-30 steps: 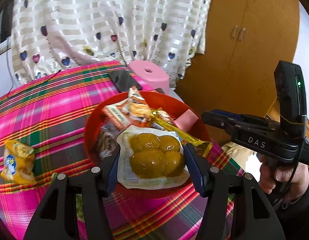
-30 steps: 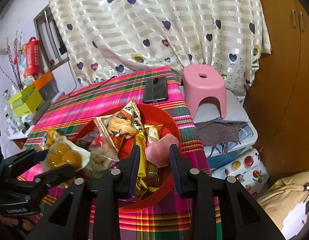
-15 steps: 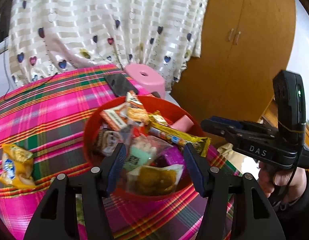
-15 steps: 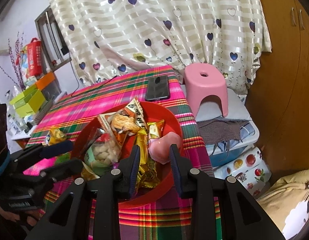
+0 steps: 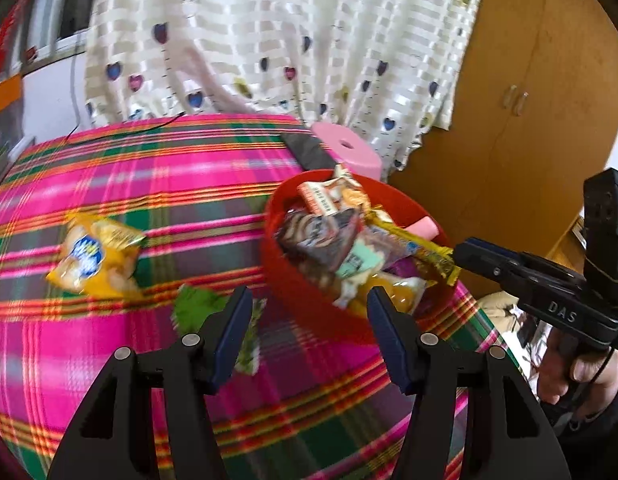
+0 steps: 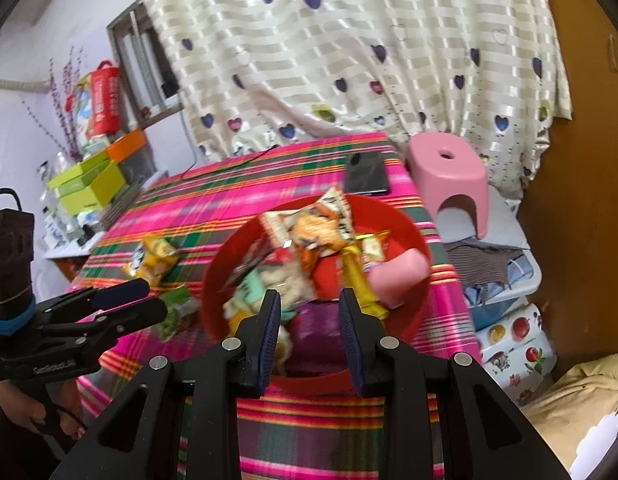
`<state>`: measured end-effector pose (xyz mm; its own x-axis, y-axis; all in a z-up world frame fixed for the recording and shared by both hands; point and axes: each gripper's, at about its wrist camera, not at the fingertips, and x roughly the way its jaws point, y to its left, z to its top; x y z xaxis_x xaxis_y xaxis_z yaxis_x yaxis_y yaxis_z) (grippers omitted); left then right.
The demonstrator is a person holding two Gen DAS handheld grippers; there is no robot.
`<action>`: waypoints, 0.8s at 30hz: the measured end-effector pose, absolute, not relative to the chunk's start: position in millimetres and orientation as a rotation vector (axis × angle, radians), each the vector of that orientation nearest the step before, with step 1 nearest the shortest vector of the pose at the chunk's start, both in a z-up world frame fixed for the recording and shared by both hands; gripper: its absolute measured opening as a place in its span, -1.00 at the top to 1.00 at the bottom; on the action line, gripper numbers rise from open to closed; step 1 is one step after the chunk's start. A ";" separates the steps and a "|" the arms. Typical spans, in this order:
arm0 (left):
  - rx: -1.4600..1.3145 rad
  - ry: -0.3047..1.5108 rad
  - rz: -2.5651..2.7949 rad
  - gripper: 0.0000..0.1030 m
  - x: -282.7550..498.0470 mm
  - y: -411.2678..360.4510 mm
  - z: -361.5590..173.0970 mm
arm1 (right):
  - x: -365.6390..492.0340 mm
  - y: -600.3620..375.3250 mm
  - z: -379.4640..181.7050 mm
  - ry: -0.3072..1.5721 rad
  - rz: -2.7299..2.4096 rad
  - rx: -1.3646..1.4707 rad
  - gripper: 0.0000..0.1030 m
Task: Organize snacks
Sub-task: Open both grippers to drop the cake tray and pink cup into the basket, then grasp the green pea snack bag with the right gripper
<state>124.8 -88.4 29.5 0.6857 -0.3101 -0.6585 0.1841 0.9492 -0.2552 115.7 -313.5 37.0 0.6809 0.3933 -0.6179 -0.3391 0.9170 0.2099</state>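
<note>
**Left wrist: most snacks in the bowl, two left on the cloth**

Left wrist view: my left gripper (image 5: 309,320) hangs with jaws spread wide, nothing between them, over the near edge of the red bowl (image 5: 305,280). My right gripper (image 6: 309,328) sits over the bowl's near rim, jaws parted, empty as far as I can tell.

Progress, my read: mostly done. The bowl is piled with packets: an orange-and-white biscuit pack (image 5: 321,200), a long yellow bar (image 5: 413,244) sticking over the rim, a pink packet (image 6: 397,276) and a clear pack of yellow pieces (image 5: 389,292) at the near side. Still out on the cloth: a yellow chip bag (image 5: 95,256), well apart from the bowl, and a green packet (image 5: 197,304) just beside my left jaws. Those two look like what is left. Green one likely next, it is closest.

Surface: pink-and-green plaid tablecloth (image 5: 149,184), bowl near its right edge. A dark phone (image 6: 367,174) lies behind the bowl. Room: heart-print curtain (image 6: 349,52), pink stool (image 6: 449,172), wooden wardrobe (image 5: 529,100), green boxes (image 6: 93,184) on a side shelf. Frames blur somewhat.
</note>
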 end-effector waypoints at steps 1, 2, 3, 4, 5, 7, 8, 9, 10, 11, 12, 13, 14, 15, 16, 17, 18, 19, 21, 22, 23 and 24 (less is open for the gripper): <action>-0.180 0.769 -0.268 -0.18 122.4 -84.3 28.8 | 113.6 -309.7 37.2 0.713 0.419 0.076 0.46; -0.184 0.770 -0.261 -0.18 120.1 -81.6 28.4 | 111.2 -304.9 37.6 0.714 0.430 0.071 0.46; -0.188 0.770 -0.251 -0.18 118.1 -78.3 27.7 | 109.3 -301.2 37.9 0.715 0.438 0.067 0.46; -0.194 0.770 -0.240 -0.18 115.4 -73.6 27.0 | 107.8 -297.6 38.0 0.716 0.445 0.062 0.46; -0.197 0.770 -0.235 -0.18 114.3 -71.2 26.5 | 106.5 -293.6 37.9 0.718 0.453 0.057 0.46; -0.204 0.770 -0.220 -0.18 110.9 -64.7 25.3 | 103.2 -286.5 37.6 0.722 0.469 0.049 0.46; -0.208 0.771 -0.214 -0.18 109.3 -61.4 24.6 | 101.9 -282.9 37.5 0.725 0.477 0.045 0.46; -0.212 0.772 -0.211 -0.18 107.7 -59.2 23.9 | 100.7 -278.9 37.5 0.728 0.485 0.038 0.46; -0.217 0.772 -0.207 -0.18 106.4 -56.3 23.3 | 99.7 -274.7 37.6 0.731 0.494 0.031 0.45; -0.220 0.773 -0.202 -0.18 104.7 -53.7 22.6 | 99.7 -271.4 37.8 0.733 0.503 0.024 0.44; -0.224 0.774 -0.197 -0.18 103.6 -50.9 22.0 | 98.9 -267.7 37.7 0.735 0.513 0.016 0.40; -0.229 0.776 -0.192 -0.18 102.3 -47.7 21.1 | 98.3 -265.6 37.7 0.736 0.519 0.010 0.36; -0.233 0.777 -0.189 -0.18 100.8 -44.7 20.2 | 97.6 -261.6 37.6 0.738 0.529 0.001 0.33; -0.235 0.777 -0.187 -0.18 99.6 -42.9 19.7 | 97.3 -259.0 37.3 0.739 0.536 -0.005 0.28; -0.239 0.778 -0.182 -0.18 98.3 -39.8 18.7 | 97.0 -255.3 36.8 0.742 0.545 -0.014 0.23; -0.241 0.779 -0.179 -0.18 97.9 -38.2 18.5 | 96.6 -251.2 35.9 0.745 0.553 -0.024 0.21; -0.244 0.780 -0.176 -0.18 97.3 -36.0 18.2 | 96.9 -248.3 35.4 0.748 0.559 -0.032 0.18; -0.248 0.780 -0.170 -0.18 96.4 -33.2 17.3 | 96.9 -245.0 34.8 0.751 0.566 -0.039 0.15; -0.252 0.782 -0.163 -0.18 95.5 -29.5 16.3 | 96.9 -237.1 33.0 0.759 0.584 -0.056 0.10; -0.256 0.783 -0.159 -0.18 94.8 -26.4 15.4 | 97.4 -232.7 32.0 0.763 0.594 -0.066 0.08; -0.259 0.784 -0.154 -0.18 94.2 -23.5 14.6 | 97.2 -229.0 31.3 0.765 0.601 -0.074 0.07; -0.262 0.786 -0.148 -0.18 94.1 -20.8 13.9 | 97.7 -225.8 30.8 0.767 0.607 -0.082 0.05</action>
